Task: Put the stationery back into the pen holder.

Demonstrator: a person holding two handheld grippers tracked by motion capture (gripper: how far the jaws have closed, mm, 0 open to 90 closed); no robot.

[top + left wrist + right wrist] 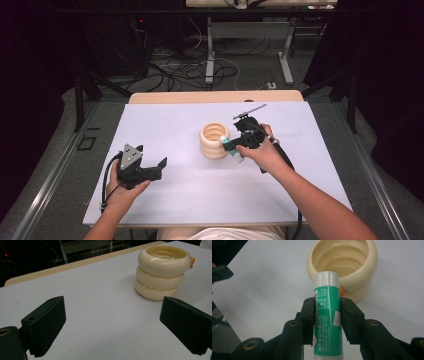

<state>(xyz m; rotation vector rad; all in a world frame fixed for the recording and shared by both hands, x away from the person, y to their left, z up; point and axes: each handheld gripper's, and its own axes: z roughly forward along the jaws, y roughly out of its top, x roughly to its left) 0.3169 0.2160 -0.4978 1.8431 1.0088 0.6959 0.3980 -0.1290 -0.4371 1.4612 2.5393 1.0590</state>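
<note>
Tube [328, 315], green with a white cap, is sitting clamped between the jaws of the right gripper [327, 315], and that is where the work is centring.

From the high view, the right gripper [235, 145] is hovering right of the table's [175, 200] middle, just beside the right flank of a cream pot [214, 140] built like three stacked rings. The tube [233, 148] is showing as a small green and white bit at the gripper's tip, close to the pot wall; whether it is touching the pot I cannot tell. The left gripper [160, 167] is sitting at the near left, well apart from the pot, its jaws spread wide with nothing between them.

From the left gripper view, the two black jaws are standing far apart over bare white tabletop [100, 322], gripping nothing. The pot [161, 271] is standing upright at the far right, with a small orange mark at its right edge.

From the right gripper view, the jaws are pressing on both sides of the tube, which is pointing cap-first toward the pot [343, 265]. The cap is overlapping the pot's near rim, and the pot's hollow is lying open beyond it.
</note>
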